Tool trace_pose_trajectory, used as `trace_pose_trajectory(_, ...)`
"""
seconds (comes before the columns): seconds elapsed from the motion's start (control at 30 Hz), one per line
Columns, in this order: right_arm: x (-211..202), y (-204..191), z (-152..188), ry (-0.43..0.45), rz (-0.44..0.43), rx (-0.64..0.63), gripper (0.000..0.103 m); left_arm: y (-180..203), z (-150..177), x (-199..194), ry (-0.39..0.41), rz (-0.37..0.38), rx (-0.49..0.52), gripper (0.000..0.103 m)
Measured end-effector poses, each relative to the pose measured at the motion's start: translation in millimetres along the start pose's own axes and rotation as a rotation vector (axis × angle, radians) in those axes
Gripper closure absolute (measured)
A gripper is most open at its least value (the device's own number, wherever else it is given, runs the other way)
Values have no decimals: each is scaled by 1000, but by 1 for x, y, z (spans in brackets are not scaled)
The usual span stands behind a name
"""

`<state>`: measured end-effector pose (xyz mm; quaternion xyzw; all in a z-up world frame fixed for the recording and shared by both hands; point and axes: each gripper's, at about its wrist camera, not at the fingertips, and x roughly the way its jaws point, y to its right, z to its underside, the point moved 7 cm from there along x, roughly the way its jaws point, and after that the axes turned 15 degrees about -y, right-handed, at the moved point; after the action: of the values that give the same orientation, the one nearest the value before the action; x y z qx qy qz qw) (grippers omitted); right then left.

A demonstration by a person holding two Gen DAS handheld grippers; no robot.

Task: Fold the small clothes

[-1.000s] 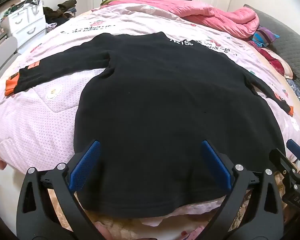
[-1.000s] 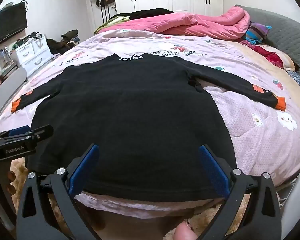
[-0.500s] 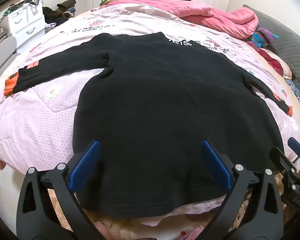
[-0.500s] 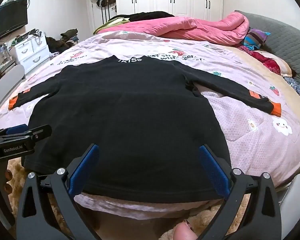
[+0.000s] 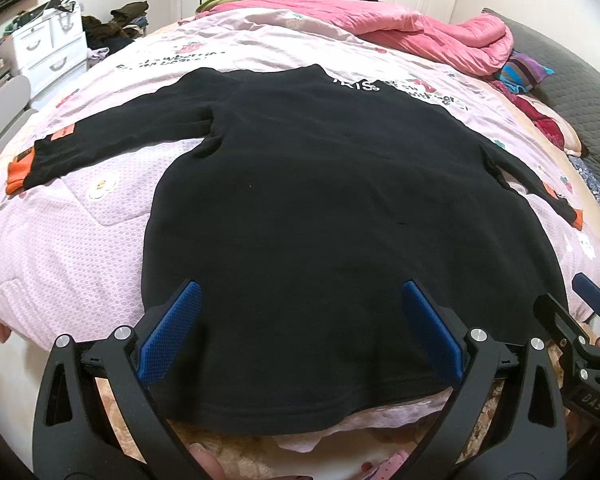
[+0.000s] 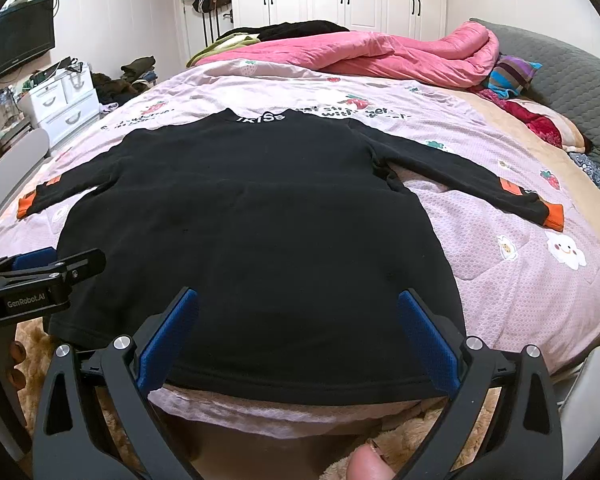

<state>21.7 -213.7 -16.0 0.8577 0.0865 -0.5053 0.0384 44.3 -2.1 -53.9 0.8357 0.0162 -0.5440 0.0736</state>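
A black long-sleeved top (image 5: 320, 208) with orange cuffs lies flat on the pink bedspread (image 5: 60, 232), collar away from me, both sleeves spread out; it also shows in the right wrist view (image 6: 252, 240). My left gripper (image 5: 300, 328) is open and empty above the left part of the hem. My right gripper (image 6: 296, 332) is open and empty above the right part of the hem. The right gripper shows at the right edge of the left wrist view (image 5: 580, 320), and the left gripper at the left edge of the right wrist view (image 6: 44, 272).
A crumpled pink duvet (image 6: 400, 52) and dark clothes lie at the far end of the bed. A grey headboard (image 6: 572, 76) and pillows are at the right. White drawers (image 6: 60, 100) and a chair back (image 6: 16, 160) stand at the left.
Both grippers have drawn back and risen slightly from the hem, so the top looks a little farther away. The top has not moved.
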Motion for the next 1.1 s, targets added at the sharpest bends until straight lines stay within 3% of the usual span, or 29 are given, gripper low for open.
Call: trace_pose_trajectory(1.1,-2,-2,0,2,0,-7,4,2,-3,0,7,6,11,9)
